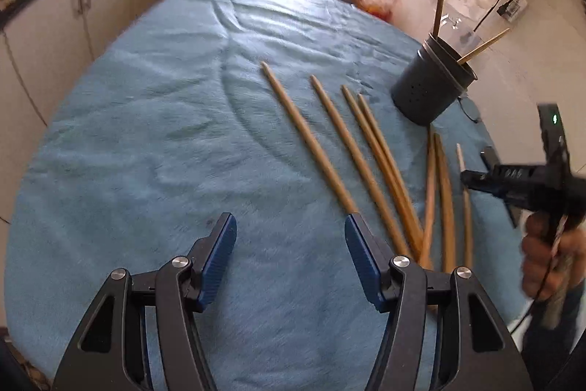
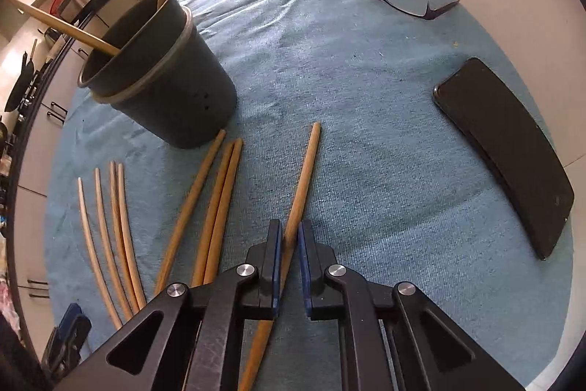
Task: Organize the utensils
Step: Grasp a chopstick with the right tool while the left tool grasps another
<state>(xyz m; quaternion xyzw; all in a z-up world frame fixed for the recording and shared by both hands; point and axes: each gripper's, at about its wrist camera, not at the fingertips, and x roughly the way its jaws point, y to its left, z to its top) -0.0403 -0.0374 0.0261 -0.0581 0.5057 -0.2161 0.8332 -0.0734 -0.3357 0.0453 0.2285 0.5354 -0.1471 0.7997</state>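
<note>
Left wrist view: the left tool (image 1: 289,237) hangs spread and empty over the blue cloth (image 1: 146,152), loose chopsticks (image 1: 329,149) fanned beside the dark holder (image 1: 432,87).

Right wrist view: the right tool (image 2: 289,237) pinches one chopstick (image 2: 304,178), probably gripped firmly. Lift level, tip upright, then drop into the holder.

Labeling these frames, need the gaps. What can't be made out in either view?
- Left wrist view: right tongs motion-blurred; open or shut unreadable there.
- Right wrist view: gripped chopstick, its near end cut off at the bottom edge.
- Both views: depth of the holder hidden by its wall; lower ends of the chopsticks inside unseen.
- Right wrist view: left tongs cropped at the edge.
</note>
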